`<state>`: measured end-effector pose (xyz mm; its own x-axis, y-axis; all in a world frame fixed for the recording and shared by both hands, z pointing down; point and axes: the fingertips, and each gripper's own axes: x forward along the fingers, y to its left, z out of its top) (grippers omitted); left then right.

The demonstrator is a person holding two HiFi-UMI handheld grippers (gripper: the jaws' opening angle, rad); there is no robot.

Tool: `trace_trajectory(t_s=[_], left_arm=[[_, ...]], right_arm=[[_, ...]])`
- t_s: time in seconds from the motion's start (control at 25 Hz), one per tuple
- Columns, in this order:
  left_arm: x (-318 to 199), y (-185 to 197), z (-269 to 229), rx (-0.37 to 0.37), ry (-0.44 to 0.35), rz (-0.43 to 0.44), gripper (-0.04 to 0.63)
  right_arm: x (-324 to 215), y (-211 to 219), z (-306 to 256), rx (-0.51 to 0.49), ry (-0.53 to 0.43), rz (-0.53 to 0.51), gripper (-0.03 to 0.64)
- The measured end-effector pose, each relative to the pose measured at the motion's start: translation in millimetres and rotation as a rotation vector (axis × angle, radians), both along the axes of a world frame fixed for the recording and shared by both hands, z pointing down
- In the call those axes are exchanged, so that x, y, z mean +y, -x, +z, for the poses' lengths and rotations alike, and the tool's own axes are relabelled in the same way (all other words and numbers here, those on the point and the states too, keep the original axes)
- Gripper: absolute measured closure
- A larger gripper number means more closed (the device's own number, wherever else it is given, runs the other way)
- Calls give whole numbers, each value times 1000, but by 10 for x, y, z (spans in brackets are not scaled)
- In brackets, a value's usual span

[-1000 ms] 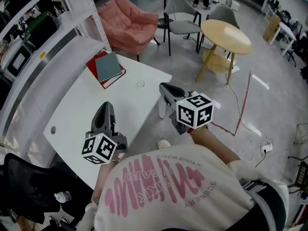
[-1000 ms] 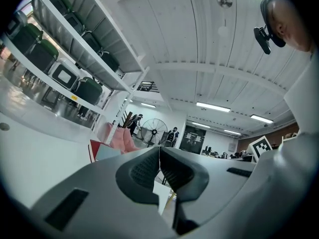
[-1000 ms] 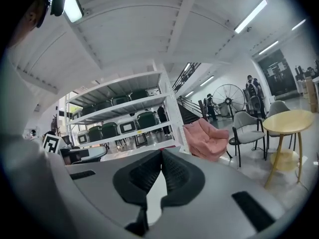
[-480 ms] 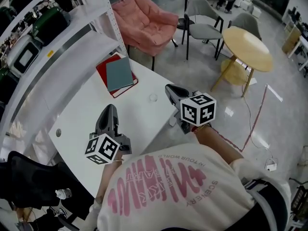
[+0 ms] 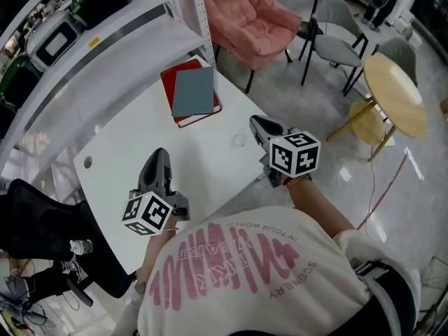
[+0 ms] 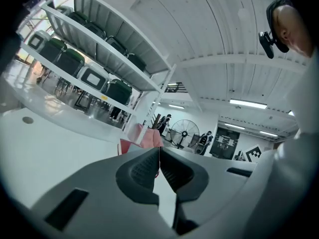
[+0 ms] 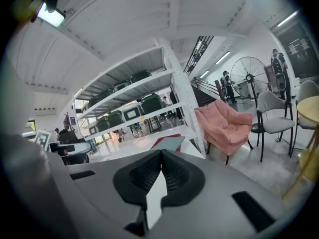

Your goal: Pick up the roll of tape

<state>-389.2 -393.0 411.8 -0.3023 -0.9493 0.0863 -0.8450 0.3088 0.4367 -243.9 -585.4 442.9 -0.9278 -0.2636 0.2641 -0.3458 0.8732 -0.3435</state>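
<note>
The roll of tape [image 5: 240,141] is a small clear ring lying flat on the white table [image 5: 126,145] near its right edge. My right gripper [image 5: 257,122] is shut and empty, with its tip just right of and slightly beyond the roll, over the table's edge. My left gripper [image 5: 159,155] is shut too and hovers over the near middle of the table, well left of the roll. In the left gripper view the jaws [image 6: 159,153] meet with nothing between them. The right gripper view shows the same, jaws [image 7: 161,153] together. The roll shows in neither gripper view.
A red book with a grey-blue notebook [image 5: 193,92] on top lies at the table's far end. A white shelf rack [image 5: 105,19] with dark cases runs along the left. A pink armchair [image 5: 255,16], grey chairs and a round yellow table [image 5: 396,93] stand beyond. A black office chair [image 5: 35,222] is at near left.
Both grippers have moved forward; the right one has come from beside the table to the edge next to the tape roll. Both have stayed shut.
</note>
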Motion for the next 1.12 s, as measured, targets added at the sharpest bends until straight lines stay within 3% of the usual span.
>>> trace_trajectory(t_s=[0.32,0.56,0.84,0.88,0.92,0.96,1.12], left_arm=[[332,144,304,84,67,-190,571],[678,295,467,112,117,-290,571],[714,390,559,123,122,-298,571],[695,391,583,128,123,-294,571],[672,392,611,133,125,-290,571],[640,396,639,137,125,-285,571],[431,417,741,143,126,-251,571]], right_arm=[[-90,272,531,88,15,-107,601],[-115,570,1114,267,23,-176,603],[50,689,1495,428,0,-310,601],[80,692,1529,438,8,-325,565],[105,689,1565,454,14,-338,479],[121,682,1596,471,15,-350,456],[148,701,1715,524,-35,-399,456]])
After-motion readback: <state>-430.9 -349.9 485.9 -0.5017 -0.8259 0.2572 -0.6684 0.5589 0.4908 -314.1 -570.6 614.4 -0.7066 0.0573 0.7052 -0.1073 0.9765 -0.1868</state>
